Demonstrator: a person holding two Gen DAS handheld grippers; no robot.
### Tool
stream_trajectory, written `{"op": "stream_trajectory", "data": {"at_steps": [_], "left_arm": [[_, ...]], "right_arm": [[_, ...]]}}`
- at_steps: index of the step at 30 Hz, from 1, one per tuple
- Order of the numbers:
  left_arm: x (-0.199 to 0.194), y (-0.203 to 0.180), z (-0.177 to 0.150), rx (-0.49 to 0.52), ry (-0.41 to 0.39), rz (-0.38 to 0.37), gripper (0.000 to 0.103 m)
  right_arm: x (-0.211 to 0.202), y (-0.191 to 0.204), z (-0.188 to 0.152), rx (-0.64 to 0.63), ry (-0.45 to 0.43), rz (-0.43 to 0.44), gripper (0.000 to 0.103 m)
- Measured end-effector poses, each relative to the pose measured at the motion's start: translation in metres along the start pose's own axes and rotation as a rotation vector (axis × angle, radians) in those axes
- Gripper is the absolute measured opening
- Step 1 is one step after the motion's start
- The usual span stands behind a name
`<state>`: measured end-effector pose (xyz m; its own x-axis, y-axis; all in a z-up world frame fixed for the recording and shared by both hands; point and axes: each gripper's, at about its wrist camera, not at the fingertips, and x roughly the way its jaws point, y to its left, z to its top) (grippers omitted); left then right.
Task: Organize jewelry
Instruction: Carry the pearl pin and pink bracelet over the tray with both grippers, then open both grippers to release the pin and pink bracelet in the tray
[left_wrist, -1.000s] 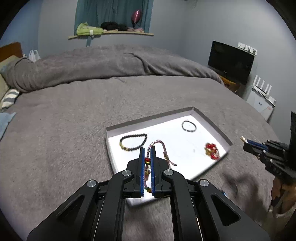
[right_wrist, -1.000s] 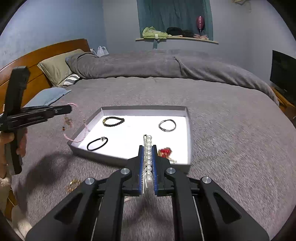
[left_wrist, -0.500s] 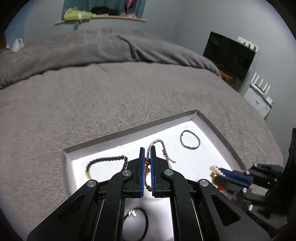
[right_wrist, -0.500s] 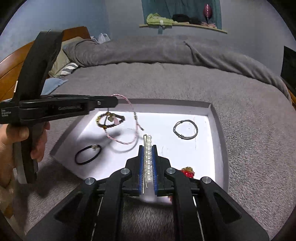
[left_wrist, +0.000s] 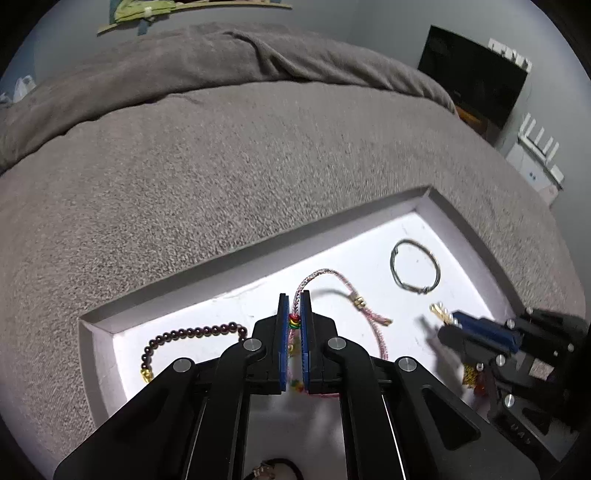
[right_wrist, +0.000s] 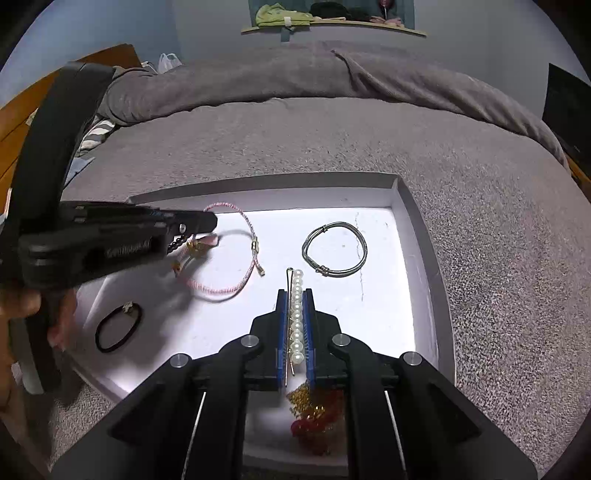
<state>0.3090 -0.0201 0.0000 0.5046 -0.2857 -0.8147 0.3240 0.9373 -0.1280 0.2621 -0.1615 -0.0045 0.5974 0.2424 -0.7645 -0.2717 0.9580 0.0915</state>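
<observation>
Pink cord bracelet (left_wrist: 371, 314): pinched between the closed jaws of the left gripper (left_wrist: 294, 306); its loop pokes out past the fingertips and the rest trails down onto the white floor of the tray, small red, yellow and green beads showing in the slot.
Pearl hair clip (right_wrist: 296, 317): clamped lengthwise in the closed jaws of the right gripper (right_wrist: 295, 306), its row of white pearls and thin gold pin reaching past the tips, over the tray.
Tray (right_wrist: 408, 206): shallow, white inside, grey walls, lying on the bed.
Silver wire bangle (right_wrist: 334, 254): flat in the tray's far right part, apart from both grippers.
Dark bead bracelet (left_wrist: 192, 334): in the tray's left part, partly hidden behind the left gripper.
Black hair tie (right_wrist: 118, 326): near the tray's near left edge.
Red and gold piece (right_wrist: 314, 417): under the right gripper, near the tray's front wall; too blurred to name.
Bed (left_wrist: 221, 166): covered in a grey blanket, a rumpled duvet at its far side.
Hand (right_wrist: 22, 306): wrapped around the left gripper's handle.
</observation>
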Motion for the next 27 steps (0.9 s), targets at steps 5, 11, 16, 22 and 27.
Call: {"op": "stream_trajectory", "data": {"at_steps": [5, 11, 16, 22, 27], "left_arm": [[0.004, 0.001, -0.002, -0.007, 0.016, 0.026, 0.006], [0.005, 0.002, -0.001, -0.019, 0.017, 0.035, 0.012], [0.002, 0.002, 0.000, -0.024, 0.007, 0.039, 0.025], [-0.002, 0.004, -0.003, -0.033, 0.001, 0.038, 0.026], [-0.015, 0.006, -0.008, -0.044, -0.020, 0.030, 0.027]], "right_arm": [[0.005, 0.001, 0.002, 0.007, 0.009, -0.017, 0.008], [0.008, 0.000, 0.000, 0.021, 0.020, -0.028, 0.008], [0.007, 0.000, 0.002, 0.027, 0.011, -0.029, 0.008], [0.004, 0.000, 0.001, 0.023, 0.001, -0.026, 0.008], [-0.008, -0.001, -0.002, 0.022, -0.014, -0.016, 0.008]]}}
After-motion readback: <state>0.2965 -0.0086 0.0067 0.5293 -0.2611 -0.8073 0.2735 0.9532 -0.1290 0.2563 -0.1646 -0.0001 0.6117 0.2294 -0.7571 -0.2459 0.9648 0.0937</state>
